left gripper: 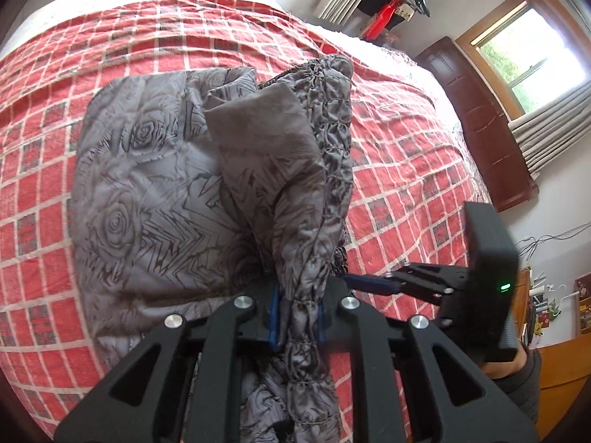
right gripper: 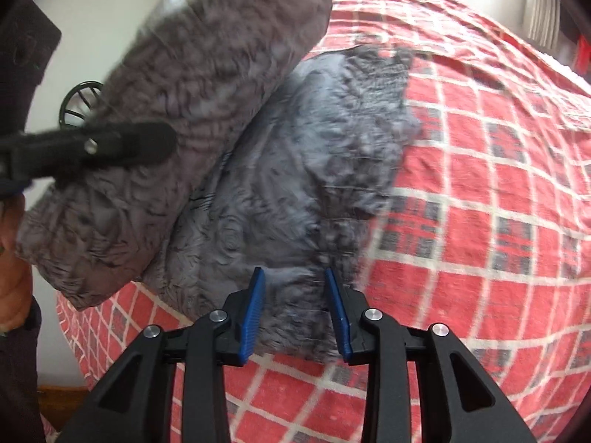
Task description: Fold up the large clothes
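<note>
A large grey garment [left gripper: 155,199] with a rose print lies partly folded on a bed with a red checked cover [left gripper: 399,170]. My left gripper [left gripper: 297,317] is shut on a gathered, elastic edge of the garment and lifts that part above the bed. In the right wrist view the lifted part [right gripper: 207,74] hangs at upper left, with the left gripper [right gripper: 110,147] on it. My right gripper [right gripper: 295,317] is open, its blue pads either side of the garment's lower edge [right gripper: 295,229], apart from the cloth. It also shows in the left wrist view [left gripper: 373,282].
A dark wooden door [left gripper: 480,125] and a window [left gripper: 532,51] stand beyond the bed's far side. Clothes hang on a rack [left gripper: 399,3]. A wooden desk with small items [left gripper: 554,332] is at the right. A fan [right gripper: 79,101] stands by the white wall.
</note>
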`<action>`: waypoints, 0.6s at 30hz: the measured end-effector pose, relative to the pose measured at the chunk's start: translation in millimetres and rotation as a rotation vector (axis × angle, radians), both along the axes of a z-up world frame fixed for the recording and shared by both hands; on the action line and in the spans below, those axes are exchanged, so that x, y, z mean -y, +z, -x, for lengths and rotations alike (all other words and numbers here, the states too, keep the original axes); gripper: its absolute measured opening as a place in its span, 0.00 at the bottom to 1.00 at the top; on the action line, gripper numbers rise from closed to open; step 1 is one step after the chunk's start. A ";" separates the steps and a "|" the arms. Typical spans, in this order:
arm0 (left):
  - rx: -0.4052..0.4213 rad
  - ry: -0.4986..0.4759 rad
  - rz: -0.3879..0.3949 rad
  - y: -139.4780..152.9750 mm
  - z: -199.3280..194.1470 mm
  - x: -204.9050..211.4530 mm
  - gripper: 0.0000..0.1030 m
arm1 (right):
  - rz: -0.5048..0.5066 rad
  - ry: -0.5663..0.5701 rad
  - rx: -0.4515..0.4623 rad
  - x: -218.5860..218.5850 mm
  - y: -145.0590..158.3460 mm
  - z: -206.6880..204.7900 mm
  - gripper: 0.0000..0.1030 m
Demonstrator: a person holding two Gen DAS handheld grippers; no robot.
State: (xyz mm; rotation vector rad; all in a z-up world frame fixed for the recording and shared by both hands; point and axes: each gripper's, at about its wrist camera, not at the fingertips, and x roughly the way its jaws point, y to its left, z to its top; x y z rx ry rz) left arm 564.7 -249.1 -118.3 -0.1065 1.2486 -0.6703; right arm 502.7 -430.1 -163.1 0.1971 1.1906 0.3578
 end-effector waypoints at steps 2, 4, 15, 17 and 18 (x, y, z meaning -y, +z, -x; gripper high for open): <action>0.001 -0.003 -0.001 -3.7 1.4 3.4 0.15 | 0.012 -0.025 0.013 9.6 8.0 1.6 0.35; 0.008 -0.006 -0.008 -5.2 3.0 6.2 0.16 | 0.010 -0.042 0.032 17.9 21.5 0.9 0.35; 0.031 0.001 -0.002 -1.8 11.3 9.8 0.22 | -0.132 -0.125 0.039 17.1 90.0 -44.8 0.71; 0.031 -0.003 0.001 -1.4 10.8 9.4 0.22 | -0.133 -0.104 0.008 1.0 84.7 -53.0 0.71; 0.033 -0.005 0.001 -0.8 11.0 9.5 0.22 | -0.126 -0.094 0.001 -6.0 82.6 -52.9 0.71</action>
